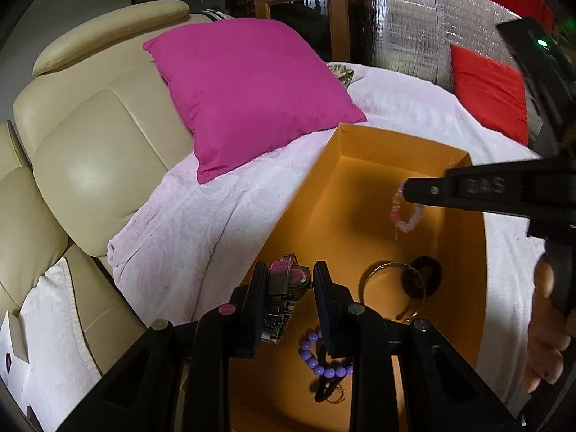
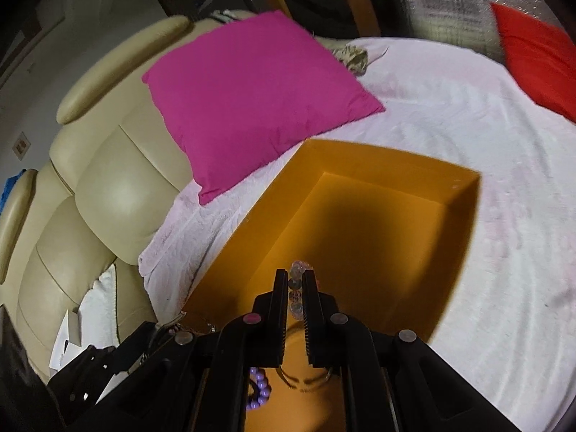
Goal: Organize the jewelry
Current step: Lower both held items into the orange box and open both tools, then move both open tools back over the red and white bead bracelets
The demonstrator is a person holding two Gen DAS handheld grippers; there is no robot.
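The left gripper point(image 1: 289, 295) is clenching a metal wristwatch point(image 1: 284, 291) between its two fingers, the jaws set about a watch-width apart, holding it over the near left part of an orange box point(image 1: 313, 187). The right gripper point(image 2: 296, 297) is pinching a pink and clear beaded bracelet point(image 1: 406, 212), its jaws drawn nearly together on the beads; in the left wrist view this bracelet is hanging from the fingertips over the far right part of the box.

Lying inside the open box, near its front, are a purple beaded bracelet point(image 1: 322, 354), a thin metal bangle point(image 1: 392, 289), a dark round hair tie point(image 1: 426, 275) touching the bangle's right side, and a small ring point(image 1: 334, 394).

The box is sitting on a pale pink blanket point(image 1: 201, 230) covering a cream leather sofa point(image 1: 90, 158). A magenta cushion point(image 1: 248, 93) is leaning just beyond the box's far left corner, and a red cushion point(image 1: 489, 93) is resting far right, against a silver quilted surface point(image 1: 414, 28)
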